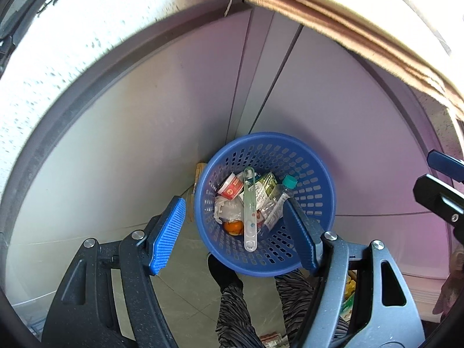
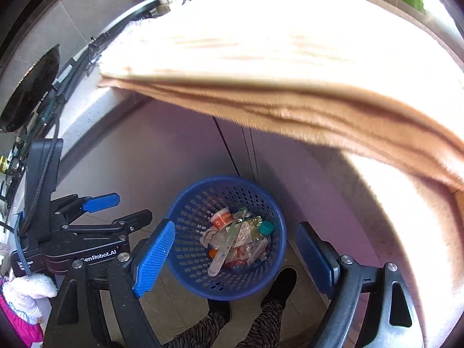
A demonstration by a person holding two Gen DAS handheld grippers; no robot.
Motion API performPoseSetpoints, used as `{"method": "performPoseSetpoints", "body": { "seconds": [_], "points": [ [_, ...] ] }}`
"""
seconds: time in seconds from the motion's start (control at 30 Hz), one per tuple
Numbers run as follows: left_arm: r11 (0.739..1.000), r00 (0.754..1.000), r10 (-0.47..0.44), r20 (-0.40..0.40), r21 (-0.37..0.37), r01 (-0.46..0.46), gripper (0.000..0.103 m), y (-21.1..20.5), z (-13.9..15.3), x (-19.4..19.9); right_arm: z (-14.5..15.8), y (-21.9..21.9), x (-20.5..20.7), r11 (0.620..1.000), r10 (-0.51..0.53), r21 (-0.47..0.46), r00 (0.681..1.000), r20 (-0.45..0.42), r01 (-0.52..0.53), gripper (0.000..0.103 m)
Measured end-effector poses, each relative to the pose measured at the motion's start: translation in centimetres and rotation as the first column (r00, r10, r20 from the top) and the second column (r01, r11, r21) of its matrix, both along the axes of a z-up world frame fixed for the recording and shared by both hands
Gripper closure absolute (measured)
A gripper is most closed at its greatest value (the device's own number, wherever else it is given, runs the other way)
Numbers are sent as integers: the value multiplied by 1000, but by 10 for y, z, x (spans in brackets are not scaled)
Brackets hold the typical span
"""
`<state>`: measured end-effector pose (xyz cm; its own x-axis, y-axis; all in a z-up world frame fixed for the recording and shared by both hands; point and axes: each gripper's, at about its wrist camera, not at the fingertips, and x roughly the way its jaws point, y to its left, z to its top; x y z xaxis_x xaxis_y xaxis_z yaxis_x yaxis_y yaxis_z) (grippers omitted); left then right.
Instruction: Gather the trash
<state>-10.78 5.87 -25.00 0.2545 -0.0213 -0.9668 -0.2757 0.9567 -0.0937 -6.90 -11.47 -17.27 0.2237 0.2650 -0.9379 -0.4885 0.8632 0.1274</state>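
A blue perforated basket point(image 1: 313, 174) stands on the floor by the cabinet doors and also shows in the right wrist view point(image 2: 188, 220). It holds trash: a clear plastic strip point(image 1: 249, 211), a red and white cup point(image 1: 230, 189), a bottle with a teal cap point(image 1: 289, 181), crumpled wrappers and an orange point(image 1: 233, 227). My left gripper point(image 1: 235, 235) is open and empty, held above the basket. My right gripper point(image 2: 235, 258) is open and empty above the basket too. The left gripper shows in the right wrist view point(image 2: 116, 211), to the left.
A beige folded towel point(image 2: 290, 66) hangs over the counter edge above the basket. Pale cabinet doors point(image 1: 174, 116) stand behind it. The person's feet in dark socks point(image 2: 282, 284) are by the basket. A dark pan point(image 2: 32, 92) sits on the stove at left.
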Motion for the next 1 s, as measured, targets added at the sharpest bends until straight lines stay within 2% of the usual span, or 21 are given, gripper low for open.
{"method": "performPoseSetpoints", "body": {
  "seconds": [0.23,0.57,0.77,1.0],
  "points": [
    [1000,999,14,44,8,-14,31,5,32,2,35,-1,3,999,16,42,1000,22,-17,16],
    [999,986,30,164,29,-35,31,9,99,8,100,-11,15,992,7,124,995,97,-19,15],
    [998,968,54,247,17,-60,31,11,141,14,142,-23,26,983,-20,181,987,162,-10,13],
    [998,935,66,348,-1,-70,31,4,190,27,180,-36,35,974,-45,228,970,241,-11,9]
  ]
}}
